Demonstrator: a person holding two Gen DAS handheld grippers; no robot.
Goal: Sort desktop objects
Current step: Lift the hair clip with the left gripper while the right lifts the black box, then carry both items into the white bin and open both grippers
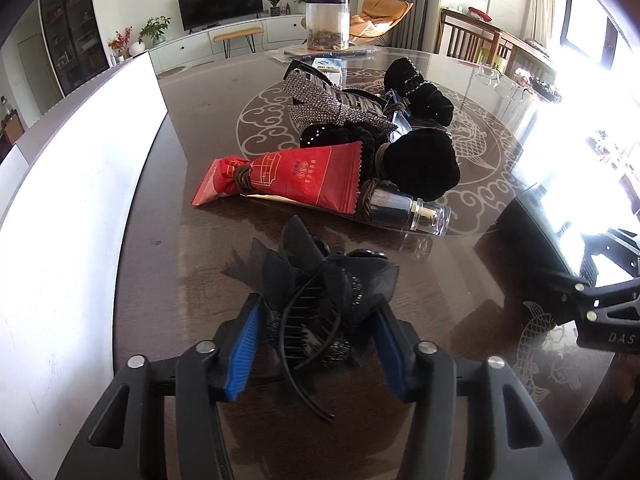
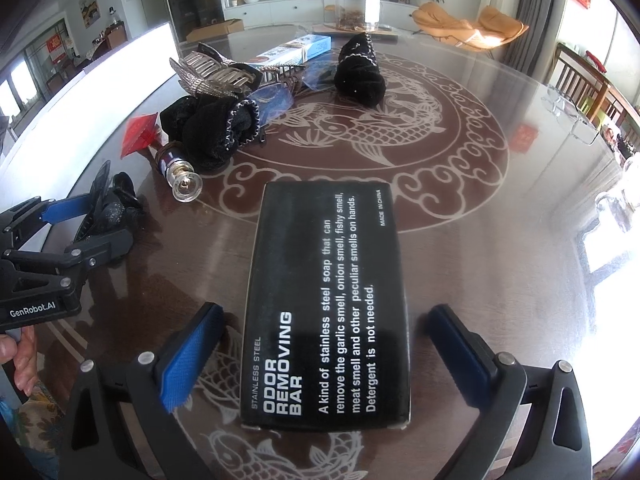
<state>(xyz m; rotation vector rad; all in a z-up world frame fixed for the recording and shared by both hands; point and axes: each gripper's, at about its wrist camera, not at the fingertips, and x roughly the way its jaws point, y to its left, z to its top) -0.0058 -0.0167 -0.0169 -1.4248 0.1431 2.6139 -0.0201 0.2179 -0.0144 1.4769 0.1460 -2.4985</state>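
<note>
The left gripper (image 1: 316, 332) is clamping its blue pads on a black bow hair clip (image 1: 320, 296) at the near edge of the table (image 1: 480, 280); the clip is sitting squeezed between both pads, low over the glass. The right gripper (image 2: 320, 352) is standing with its jaws apart around a black soap box (image 2: 326, 308), which is lying flat on the table; there are clear gaps between the pads and the box's sides, so it is not gripping yet.

Sorting looks to be just beginning. The rest is lying in one loose heap further back: a red packet (image 1: 280, 176), a small spray bottle (image 1: 408, 210), a rhinestone hair claw (image 1: 332, 100), black scrunchies (image 1: 420, 160), and a blue carton (image 2: 296, 50) behind them. No sorted groups are showing in either view, and where things are meant to go I cannot tell. By my reading, only these two items are being dealt with, and the whole heap is waiting.
</note>
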